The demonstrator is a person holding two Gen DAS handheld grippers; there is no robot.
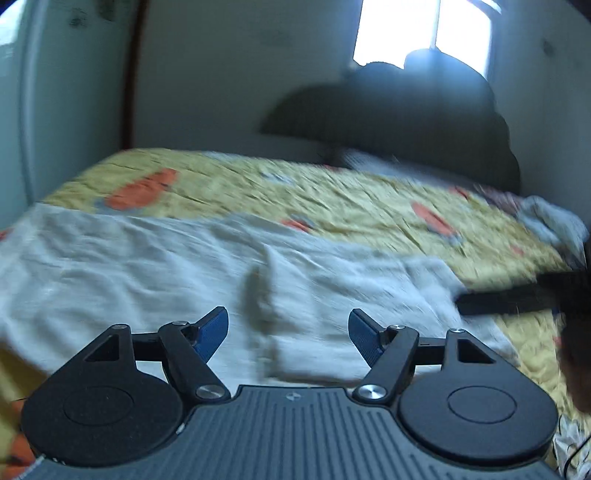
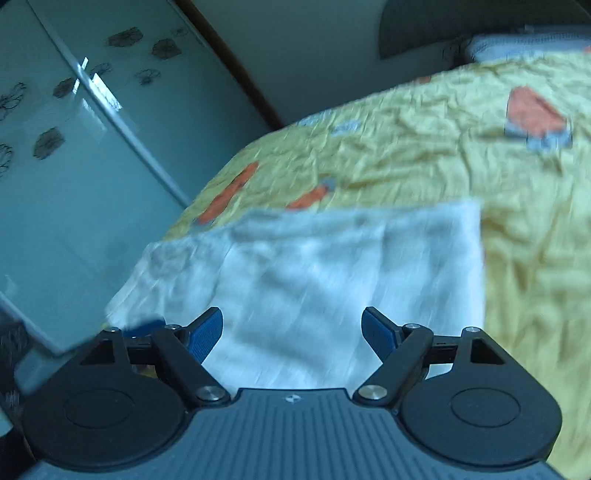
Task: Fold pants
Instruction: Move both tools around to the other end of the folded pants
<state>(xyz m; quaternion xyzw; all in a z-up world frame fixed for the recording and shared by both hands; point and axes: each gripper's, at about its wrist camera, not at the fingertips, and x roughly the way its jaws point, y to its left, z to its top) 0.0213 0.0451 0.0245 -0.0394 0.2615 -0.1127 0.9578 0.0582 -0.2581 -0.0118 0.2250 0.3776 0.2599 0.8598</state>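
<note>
The white pants (image 1: 155,273) lie spread flat on a yellow bedspread (image 1: 332,192) with orange patches. In the left wrist view my left gripper (image 1: 288,332) hovers above the cloth, its blue pads wide apart with nothing between them. A dark bar of the other gripper (image 1: 517,299) reaches in from the right edge over the pants' right end. In the right wrist view the pants (image 2: 332,266) show as a neat white rectangle with a straight right edge. My right gripper (image 2: 291,332) stands open above its near part, holding nothing. Both pictures are blurred.
A pale cupboard with dark flower prints (image 2: 74,147) stands left of the bed. A dark heap (image 1: 406,110) sits at the bed's far end under a bright window (image 1: 424,33). Crumpled white cloth (image 1: 550,218) lies at the far right.
</note>
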